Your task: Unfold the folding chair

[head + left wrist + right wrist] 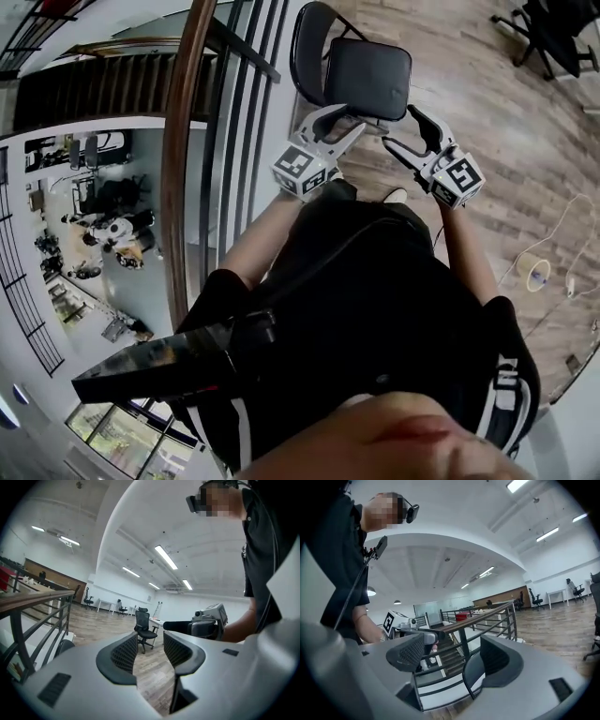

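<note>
The black folding chair [367, 77] stands on the wood floor beside the railing, its seat level and its curved back [307, 42] upright. My left gripper [345, 127] hangs open just short of the seat's near edge, holding nothing. Beside it, my right gripper [403, 129] is also open and empty, apart from the chair. In the left gripper view the left gripper [150, 651] has only floor between its pads, with the right gripper [206, 625] level beside it. In the right gripper view the right gripper [454, 658] frames the chair's back rim [472, 677] behind it; the left gripper [401, 623] is at the left.
A railing with a wooden handrail [178, 141] runs along the left of the chair, with stairs and a lower floor beyond it. A black office chair [553, 33] stands at the far right. A cable and a small cone [536, 272] lie on the floor at right.
</note>
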Tool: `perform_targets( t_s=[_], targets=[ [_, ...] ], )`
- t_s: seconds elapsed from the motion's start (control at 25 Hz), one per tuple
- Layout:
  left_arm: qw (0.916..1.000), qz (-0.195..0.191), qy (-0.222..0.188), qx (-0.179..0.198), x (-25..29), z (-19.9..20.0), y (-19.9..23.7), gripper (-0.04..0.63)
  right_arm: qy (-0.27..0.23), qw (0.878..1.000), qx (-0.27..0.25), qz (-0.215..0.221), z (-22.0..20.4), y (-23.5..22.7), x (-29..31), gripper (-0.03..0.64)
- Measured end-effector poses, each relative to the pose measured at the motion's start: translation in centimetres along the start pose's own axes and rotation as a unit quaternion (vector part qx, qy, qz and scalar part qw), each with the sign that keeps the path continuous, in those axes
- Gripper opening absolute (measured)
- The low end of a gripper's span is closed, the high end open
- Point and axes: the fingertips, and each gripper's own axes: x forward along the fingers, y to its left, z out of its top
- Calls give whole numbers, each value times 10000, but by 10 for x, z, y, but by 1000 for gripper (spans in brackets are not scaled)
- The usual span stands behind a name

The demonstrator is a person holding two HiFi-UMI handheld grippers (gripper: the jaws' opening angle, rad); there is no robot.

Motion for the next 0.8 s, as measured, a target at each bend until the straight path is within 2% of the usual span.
perform_targets(
  t_s=[0.12,0.16,0.24,0.28,0.4,0.6,0.8],
  targets=[
    [9990,-191,-224,335,0,21,-31,165,-179,9996,-195,124,22,8,-13,364],
    [9981,-244,-327,464,-2,28,-42,132,-265,9993,-239,145,30,10,-19,326],
    [9960,-236,-446,738,-3,39,-59,40,-439,9984,-305,169,43,13,-33,171],
    [9952,-217,-467,838,-3,43,-65,8,-530,9979,-319,182,49,15,-38,139],
    [9948,-189,-471,887,-3,51,-76,3,-595,9975,-312,197,55,22,-50,13],
    [9953,73,-412,878,2,51,-78,3,-466,9968,-599,251,54,26,-54,8],
    [9942,106,-433,982,7,54,-79,3,-482,9949,-857,236,58,27,-55,8]
  ],
)
